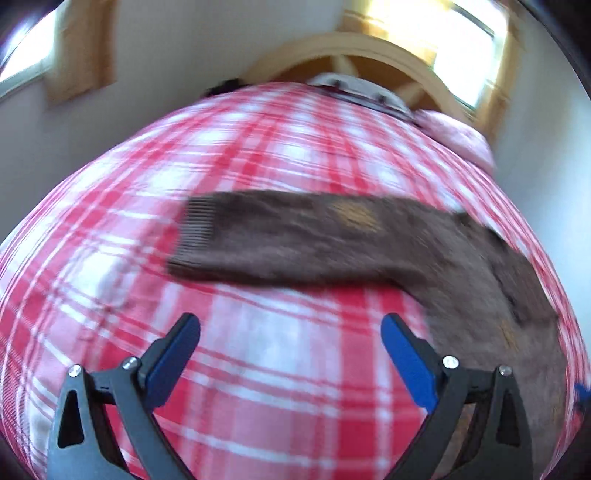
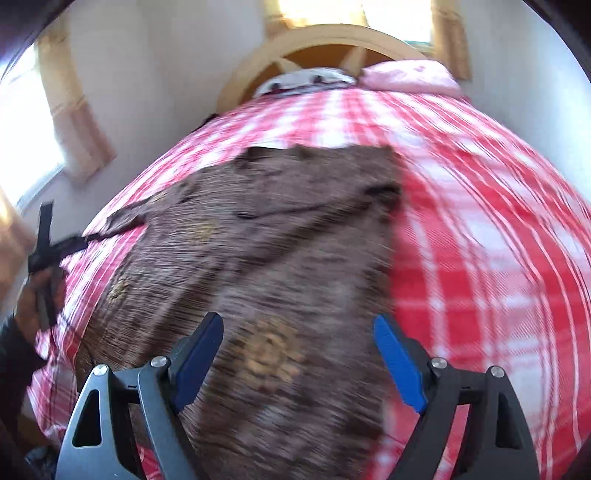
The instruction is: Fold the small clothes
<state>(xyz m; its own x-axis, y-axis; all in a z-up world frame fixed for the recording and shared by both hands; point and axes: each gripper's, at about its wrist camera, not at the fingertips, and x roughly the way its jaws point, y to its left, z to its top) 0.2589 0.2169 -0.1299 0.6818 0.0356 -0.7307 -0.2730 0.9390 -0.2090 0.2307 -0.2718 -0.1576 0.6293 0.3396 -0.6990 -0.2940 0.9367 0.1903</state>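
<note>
Garment [image 2: 266, 251]: brown knit, small, with tan patches; spread flat on bed, near its left side in right-wrist view. Body runs from near edge up toward headboard; one sleeve [image 1: 295, 240] stretched out sideways, ribbed cuff at its free end. Some creases across upper body. Blurred in both views.

Left gripper [image 1: 291, 325]: fingers wide apart, blue pads facing each other, nothing between them. Above bare cover, just beside sleeve and garment body; right finger close to body's edge, contact not clear. Also seen at left edge of right-wrist view as dark bars, held in a hand [image 2: 31, 306].

Right gripper [image 2: 299, 325]: fingers apart, nothing clamped. Over lower part of garment, a tan patch showing in the gap between pads; whether pads touch cloth cannot be told.

Cover [image 1: 258, 387]: red, pink and white plaid, over whole bed, lightly wrinkled.

Pillow [image 2: 410, 77]: pink, at head of bed, right side in right-wrist view.

White item [image 2: 306, 79]: pale, with dark dots, at head of bed beside pillow; kind unclear.

Headboard [image 2: 325, 35]: light wood, arched, with spokes.

Wall [image 2: 166, 74]: pale. Windows [image 2: 22, 136] bright, with tan curtains.
</note>
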